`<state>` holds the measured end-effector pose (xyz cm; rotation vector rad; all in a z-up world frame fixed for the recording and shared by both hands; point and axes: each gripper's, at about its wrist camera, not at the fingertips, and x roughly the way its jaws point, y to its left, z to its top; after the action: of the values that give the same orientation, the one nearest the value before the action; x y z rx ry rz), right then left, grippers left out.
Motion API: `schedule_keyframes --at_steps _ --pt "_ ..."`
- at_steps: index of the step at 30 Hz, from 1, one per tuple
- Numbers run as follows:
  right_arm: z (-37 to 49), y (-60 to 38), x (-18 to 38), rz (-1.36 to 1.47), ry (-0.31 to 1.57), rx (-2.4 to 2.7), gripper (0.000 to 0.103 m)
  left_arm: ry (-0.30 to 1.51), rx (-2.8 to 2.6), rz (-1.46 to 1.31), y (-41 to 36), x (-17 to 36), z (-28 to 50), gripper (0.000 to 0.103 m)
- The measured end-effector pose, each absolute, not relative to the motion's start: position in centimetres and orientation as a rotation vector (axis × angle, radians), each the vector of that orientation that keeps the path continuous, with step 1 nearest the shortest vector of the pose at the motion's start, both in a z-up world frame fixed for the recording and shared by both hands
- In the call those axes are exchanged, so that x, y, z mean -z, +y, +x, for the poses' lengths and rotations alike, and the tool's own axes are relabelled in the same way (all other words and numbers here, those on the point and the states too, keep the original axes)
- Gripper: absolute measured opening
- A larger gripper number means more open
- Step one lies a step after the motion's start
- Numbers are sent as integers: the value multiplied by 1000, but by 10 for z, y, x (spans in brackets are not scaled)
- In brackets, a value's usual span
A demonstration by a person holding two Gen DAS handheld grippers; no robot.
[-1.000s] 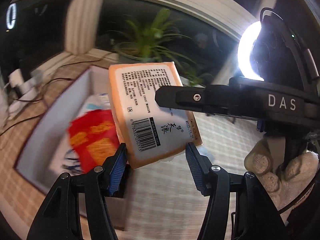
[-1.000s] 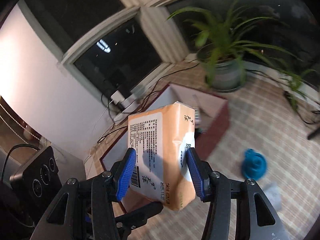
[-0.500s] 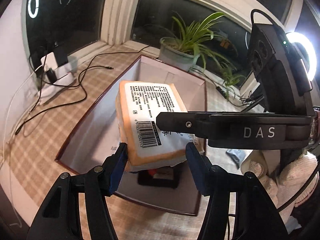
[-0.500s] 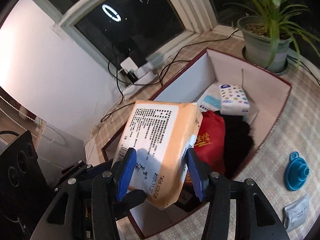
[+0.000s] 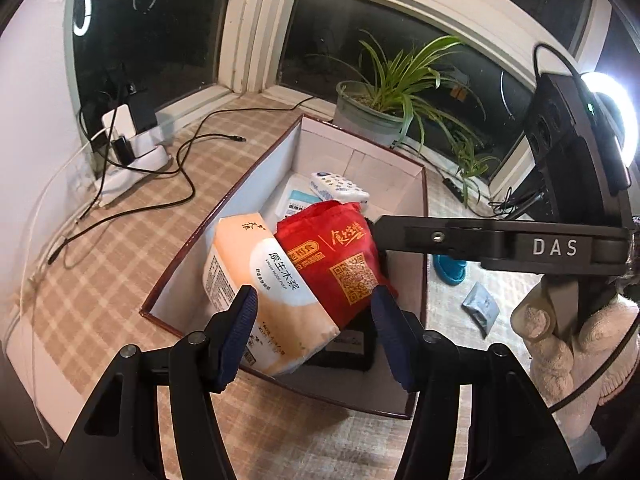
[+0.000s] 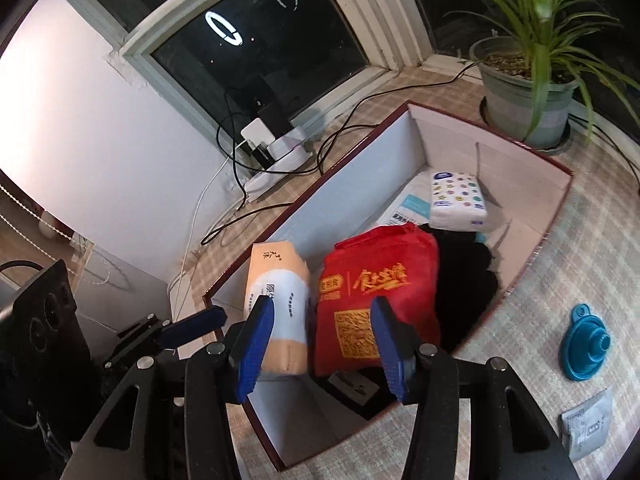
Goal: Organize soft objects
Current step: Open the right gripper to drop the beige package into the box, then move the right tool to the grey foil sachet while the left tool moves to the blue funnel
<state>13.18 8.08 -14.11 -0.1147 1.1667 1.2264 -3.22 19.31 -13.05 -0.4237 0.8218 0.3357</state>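
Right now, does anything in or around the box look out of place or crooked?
The orange tissue pack stands tilted in the box, leaning against the red bag rather than lying flat. Outside it, a blue funnel and a grey sachet lie loose on the tablecloth.

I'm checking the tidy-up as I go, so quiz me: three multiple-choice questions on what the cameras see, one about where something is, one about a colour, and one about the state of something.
1. Where is the orange tissue pack?
A. On the table by the plant
B. Inside the box, beside the red bag
C. Clamped in the air above the box

2. What colour is the funnel on the table outside the box?
A. Blue
B. Red
C. White

3. How do the jaws of the right gripper stand?
A. Shut on the funnel
B. Shut on the red bag
C. Open, pressing on nothing

Answers: B, the pack stands against the box's wall next to the bag; A, it is plainly blue against the checked cloth; C, the pads are apart, above the box.
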Motion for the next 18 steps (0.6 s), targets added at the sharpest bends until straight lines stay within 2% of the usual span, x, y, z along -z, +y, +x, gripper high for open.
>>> schedule_keyframes --at_steps 6,11,18 --pt "140 42 128 -75 1123 -1204 49 786 -317 -433 185 119 -42 57" --pt "147 -6 122 -68 1067 -1146 58 766 -290 -394 163 110 -42 59" --pt "165 -94 125 -53 1001 -1026 61 735 -191 -370 124 99 -34 59"
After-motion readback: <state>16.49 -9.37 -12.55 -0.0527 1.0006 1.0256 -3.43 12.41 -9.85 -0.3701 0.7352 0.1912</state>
